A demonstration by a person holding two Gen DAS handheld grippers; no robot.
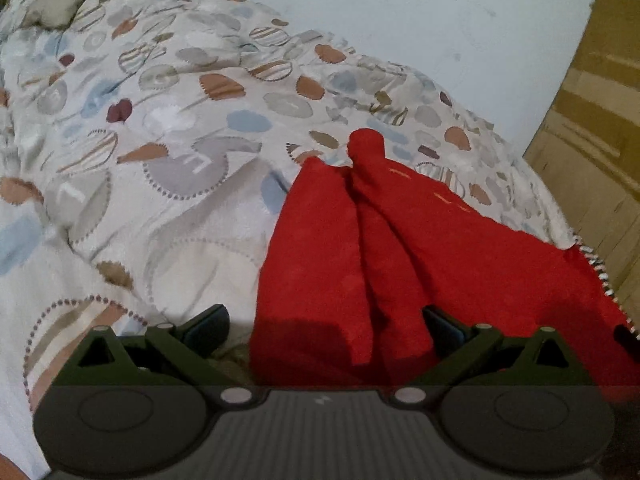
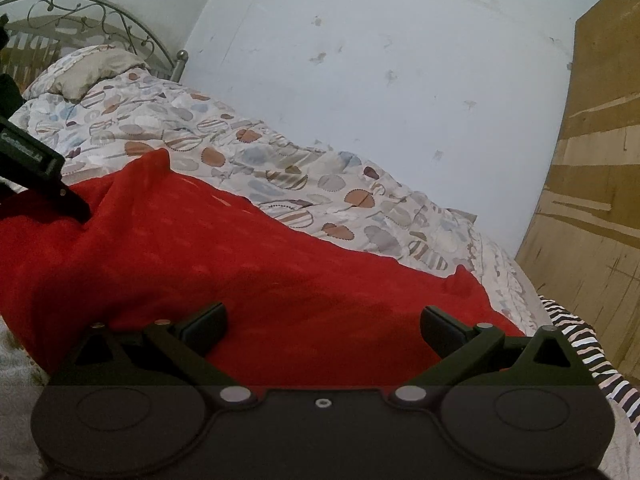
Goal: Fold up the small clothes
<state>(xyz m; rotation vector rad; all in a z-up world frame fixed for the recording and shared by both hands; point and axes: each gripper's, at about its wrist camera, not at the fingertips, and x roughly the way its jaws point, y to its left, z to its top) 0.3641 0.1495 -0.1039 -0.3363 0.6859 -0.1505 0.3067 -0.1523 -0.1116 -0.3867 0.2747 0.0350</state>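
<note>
I see red cloth spread on patterned bedspread. Left gripper: fingers wide, bunched cloth folds running between them, right finger against fabric. Right gripper: fingers wide, flat cloth lying between and under them, nothing pinched.

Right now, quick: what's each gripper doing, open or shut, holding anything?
Left gripper: open, jaws wide apart, red cloth lying between them, not pinched.
Right gripper: open, jaws wide over the same cloth, holding nothing.
</note>
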